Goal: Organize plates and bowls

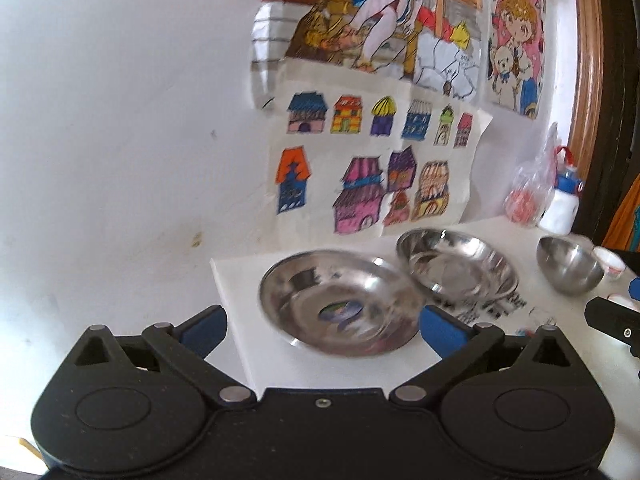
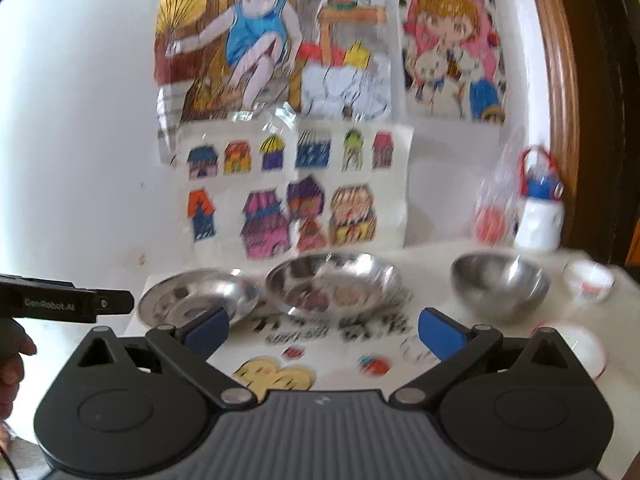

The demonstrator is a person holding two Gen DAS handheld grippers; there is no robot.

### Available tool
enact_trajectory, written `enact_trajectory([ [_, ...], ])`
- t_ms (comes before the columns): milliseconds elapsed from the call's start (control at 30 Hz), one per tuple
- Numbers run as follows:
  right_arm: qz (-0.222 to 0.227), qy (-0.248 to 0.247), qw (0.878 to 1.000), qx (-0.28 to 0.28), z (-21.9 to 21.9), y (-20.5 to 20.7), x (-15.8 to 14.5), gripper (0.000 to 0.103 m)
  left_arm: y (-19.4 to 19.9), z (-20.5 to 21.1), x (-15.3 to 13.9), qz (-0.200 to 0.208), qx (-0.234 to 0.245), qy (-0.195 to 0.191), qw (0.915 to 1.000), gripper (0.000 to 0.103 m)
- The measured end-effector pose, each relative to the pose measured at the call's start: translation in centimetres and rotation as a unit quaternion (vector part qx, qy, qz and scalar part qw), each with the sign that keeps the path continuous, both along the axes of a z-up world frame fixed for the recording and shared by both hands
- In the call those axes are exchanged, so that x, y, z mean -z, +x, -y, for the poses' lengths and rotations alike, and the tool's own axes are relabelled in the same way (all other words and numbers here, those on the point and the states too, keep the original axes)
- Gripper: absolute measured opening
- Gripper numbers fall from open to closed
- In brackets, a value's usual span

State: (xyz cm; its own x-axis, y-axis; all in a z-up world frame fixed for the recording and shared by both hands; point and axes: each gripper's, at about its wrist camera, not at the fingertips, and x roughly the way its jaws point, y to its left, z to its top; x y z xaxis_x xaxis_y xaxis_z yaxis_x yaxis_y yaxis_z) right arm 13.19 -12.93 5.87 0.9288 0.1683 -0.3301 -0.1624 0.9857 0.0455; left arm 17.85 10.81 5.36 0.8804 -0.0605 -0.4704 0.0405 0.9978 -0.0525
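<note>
Both the left gripper [image 1: 322, 330] and right gripper [image 2: 323, 330] are holding their fingers released, grasping nothing, above the tabletop [image 2: 432, 270] facing steel plates [image 1: 340, 304].

Black left gripper [image 1: 322, 330], blue jaws, silver pivots, grey-ribbed right gripper [image 2: 323, 332]

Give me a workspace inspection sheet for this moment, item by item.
Surface: white table, printed sheet under the dishes.
Job's things: two steel plates, steel bowl, small white bowl, white dish.
Clutter: plastic bag, white bottle.
Grippers: left tongs open and empty; right tongs open and empty.
Cables: nothing seen.
Surroundings: white wall, coloured drawings, wooden frame.
</note>
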Motion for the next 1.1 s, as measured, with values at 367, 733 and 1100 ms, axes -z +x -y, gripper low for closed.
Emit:
enact_trajectory([
  [367, -0.028, -0.006, 0.999, -0.028, -4.9, 0.8, 0.9, 0.103, 0.0, -4.8, 2.4, -0.018, -0.026, 0.002, 0.9995, 0.102],
  [733, -0.056, 0.006, 0.998, -0.02, -7.9, 3.4, 1.8, 0.103, 1.9, -7.8, 2.3, -0.007, -0.014, 0.009, 0.9998, 0.102],
  [1100, -0.077, 0.01, 0.997, -0.008, -9.2, 6.4, 2.9, 0.103, 5.7, -8.4, 2.3, -0.006, 0.007, -0.002, 1.0, 0.102],
])
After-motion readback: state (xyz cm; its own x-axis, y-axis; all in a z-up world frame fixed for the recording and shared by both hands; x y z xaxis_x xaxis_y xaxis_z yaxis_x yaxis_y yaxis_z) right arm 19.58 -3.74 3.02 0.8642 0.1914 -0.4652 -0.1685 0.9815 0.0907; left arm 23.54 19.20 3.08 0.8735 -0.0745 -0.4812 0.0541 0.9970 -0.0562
